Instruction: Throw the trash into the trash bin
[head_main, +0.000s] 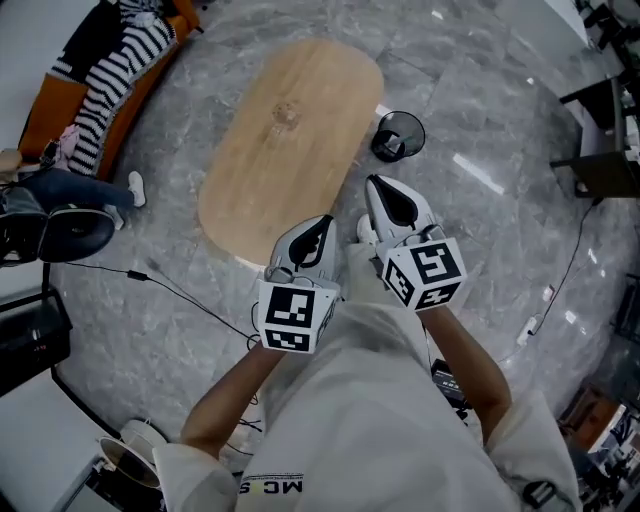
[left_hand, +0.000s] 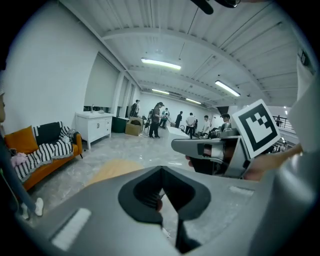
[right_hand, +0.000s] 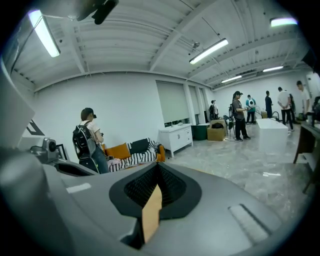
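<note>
Up close, two forearms hold both tools side by side before the chest, noses tipped slightly down. The left hand-held gripper (head_main: 322, 225) has its jaws closed together, and the right hand-held gripper (head_main: 380, 190) is pinched tight too, with nothing clearly gripped. Just beyond the right one, the black mesh trash bin (head_main: 398, 135) stands upright on the grey floor (head_main: 480, 230), just beside the oval wooden worktop (head_main: 290, 140). An orange sofa (head_main: 60, 100) sits far left.

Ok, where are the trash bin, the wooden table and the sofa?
trash bin (head_main: 410, 130), head view, inner mesh wall.
wooden table (head_main: 290, 140), head view, bare middle of its top.
sofa (left_hand: 20, 142), left gripper view, orange back cushion.
</note>
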